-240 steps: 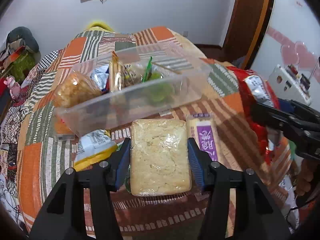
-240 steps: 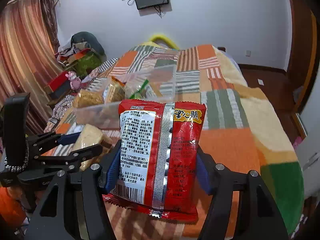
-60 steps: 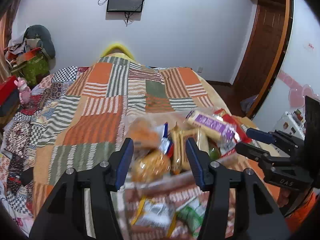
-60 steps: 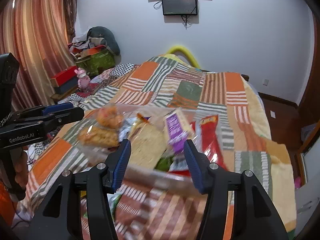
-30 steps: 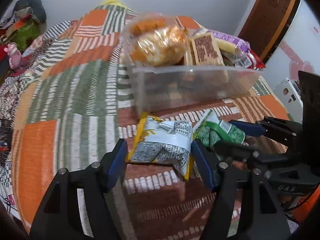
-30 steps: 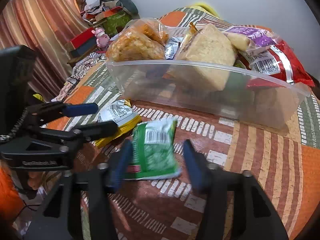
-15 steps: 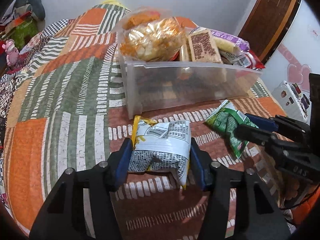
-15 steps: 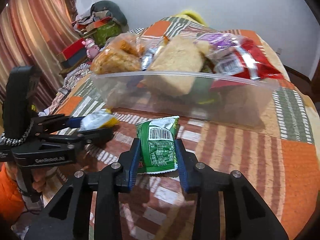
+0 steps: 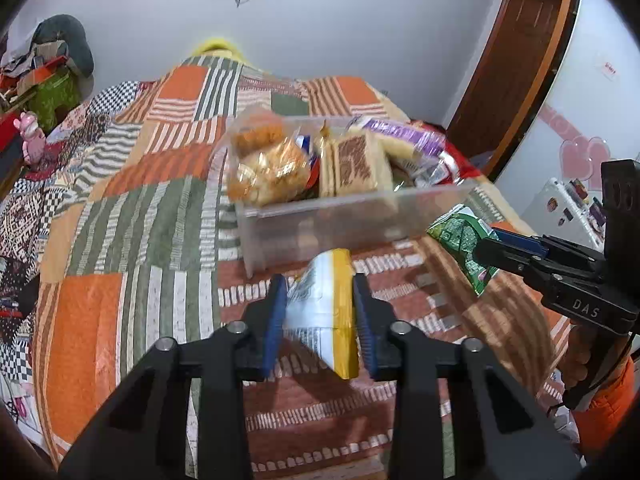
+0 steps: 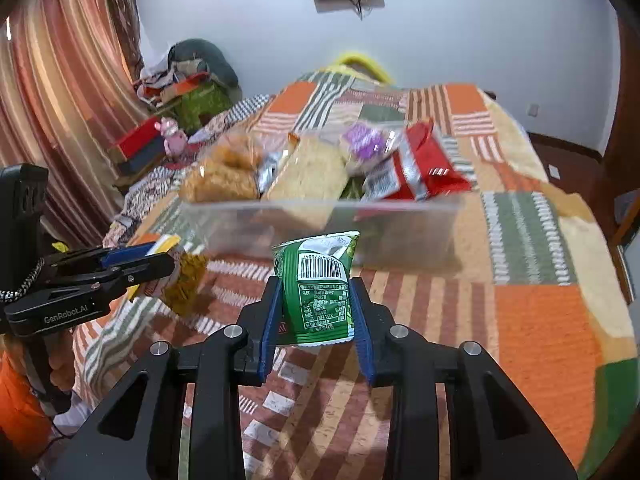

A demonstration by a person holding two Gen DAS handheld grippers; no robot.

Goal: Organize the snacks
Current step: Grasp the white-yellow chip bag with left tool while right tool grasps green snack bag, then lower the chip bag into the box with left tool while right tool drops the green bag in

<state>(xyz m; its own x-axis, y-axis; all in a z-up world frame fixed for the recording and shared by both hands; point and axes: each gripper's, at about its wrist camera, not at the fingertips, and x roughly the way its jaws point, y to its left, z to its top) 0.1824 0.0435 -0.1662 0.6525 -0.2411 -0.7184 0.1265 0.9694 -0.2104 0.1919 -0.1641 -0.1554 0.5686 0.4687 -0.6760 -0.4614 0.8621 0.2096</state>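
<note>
A clear plastic bin (image 9: 344,216) full of snack packs stands on the patchwork bed; it also shows in the right wrist view (image 10: 400,220). My left gripper (image 9: 320,312) is shut on a yellow and white snack bag (image 9: 324,308) and holds it above the bedspread in front of the bin. My right gripper (image 10: 316,308) is shut on a green snack bag (image 10: 320,288), also raised in front of the bin. The green bag shows at the right of the left wrist view (image 9: 464,248). The yellow bag shows at the left of the right wrist view (image 10: 184,276).
The bin holds orange crackers (image 9: 268,168), a pale biscuit block (image 10: 308,176), a purple pack (image 9: 404,136) and a red bag (image 10: 420,164). Curtains (image 10: 68,92) and clutter (image 10: 188,88) stand left of the bed. A wooden door frame (image 9: 520,60) is at the right.
Both grippers have closed on their bags and lifted them off the bedspread. The yellow bag and the green bag now hang raised in front of the bin.
</note>
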